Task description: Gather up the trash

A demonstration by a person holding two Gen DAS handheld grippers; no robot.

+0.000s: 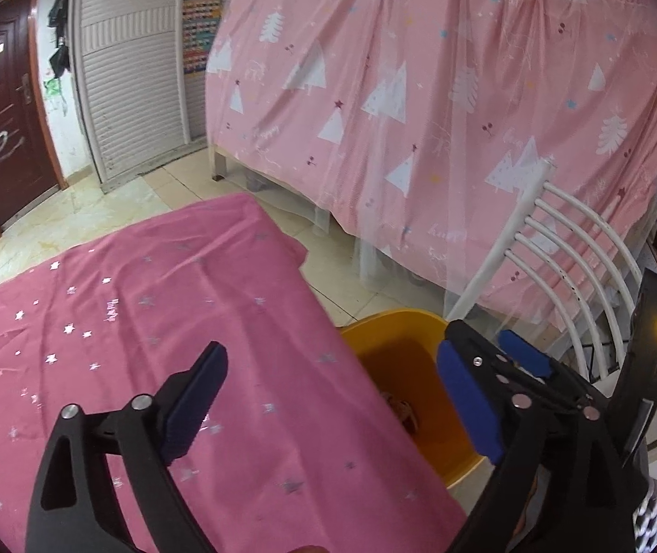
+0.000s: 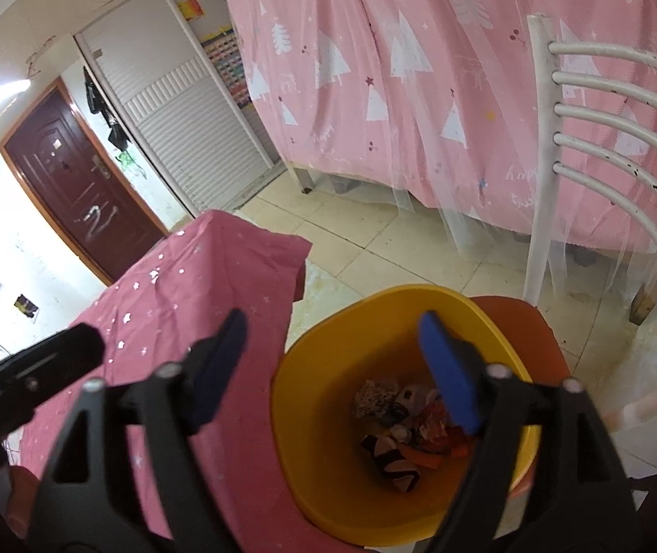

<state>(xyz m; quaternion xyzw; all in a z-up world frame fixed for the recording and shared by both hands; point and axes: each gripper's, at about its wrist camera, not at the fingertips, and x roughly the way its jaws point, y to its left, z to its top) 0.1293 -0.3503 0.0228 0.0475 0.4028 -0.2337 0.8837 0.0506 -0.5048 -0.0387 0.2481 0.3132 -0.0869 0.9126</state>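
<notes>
Lowest in the right wrist frame, the right tool (image 2: 333, 364) hangs spread and empty above the yellow bin (image 2: 328, 474), which sits on a chair seat (image 2: 531, 322) at lower centre and holds the crumpled trash (image 2: 411, 428). The left tool (image 1: 328, 396) is likewise spread wide with nothing in it. The pink-clothed worktop (image 1: 144, 322) shows no litter, so collection looks nearly finished. The bin's rim sits just beside the worktop's edge; open floor (image 2: 374, 230) lies beyond, at mid frame.

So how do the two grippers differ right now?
The right gripper hangs over the yellow bin of wrappers; the left gripper is mostly over the pink tablecloth, only one finger reaching past its edge. The right gripper points down into the bin; the left looks across the table. Both are open and empty.
</notes>
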